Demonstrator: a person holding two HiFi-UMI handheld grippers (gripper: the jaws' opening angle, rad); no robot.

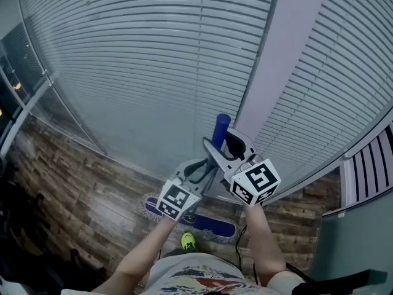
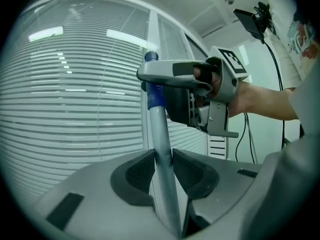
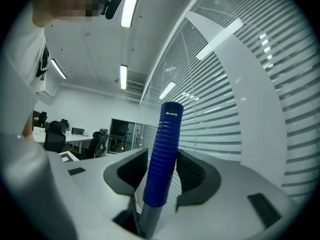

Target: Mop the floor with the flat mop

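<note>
1. The only print in sight is the black-and-white square markers on the left cube (image 1: pixel 177 200) and the right cube (image 1: pixel 255 182). They are patterns, not words.
2. The coloured print on the person's shirt (image 1: pixel 190 278), at 6 o'clock in the head view, is too blurred to read.
3. The left gripper (image 2: pixel 162 156) is closed on the flat mop's grey pole (image 2: pixel 160 134), with both dark pads pressing its sides.
4. The right gripper (image 3: pixel 162 170) sits higher on the same handle. Its jaws clasp the ribbed blue grip (image 3: pixel 165 149), whose top end sticks out past them towards 12 o'clock.
5. In the head view the mop head (image 1: pixel 215 226) lies on the wood-plank floor (image 1: pixel 92 189) at 6 o'clock from the grippers, just above a green shoe tip (image 1: pixel 188 241).
6. The left cube covers part of the mop head, and the pole running down to it is hidden behind that gripper.
7. In both gripper views the pole is cut off at the bottom, inside the gripper body.
8. Slatted blinds (image 1: pixel 141 60) fill the wall ahead.
9. Office chairs (image 3: pixel 55 134) at 9 o'clock in the right gripper view are small and dim.
</note>
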